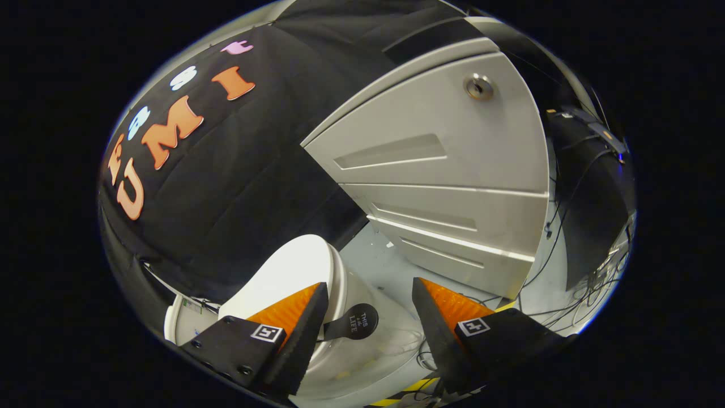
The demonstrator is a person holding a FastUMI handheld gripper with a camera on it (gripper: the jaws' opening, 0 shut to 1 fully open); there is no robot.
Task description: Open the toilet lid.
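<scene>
A white toilet sits low on the floor, its closed lid point(294, 269) lying flat just ahead of and partly behind my left finger point(303, 334). A round black tab point(354, 324) sticks out from the lid's front edge into the gap between my fingers. My gripper point(369, 292) is open, with nothing pressed between the fingers. The right finger point(433, 323) hangs over the toilet bowl's side point(374, 351) and the pale floor. The view is tilted, so the toilet leans to the left.
A grey metal drawer cabinet point(447, 187) with a round lock point(478, 86) stands beyond the fingers, right of the toilet. Black cloth wall point(226, 187) hangs behind the toilet. Loose cables point(572, 306) and a black panel lie right of the cabinet. Yellow-black tape point(416, 388) marks the floor near my fingers.
</scene>
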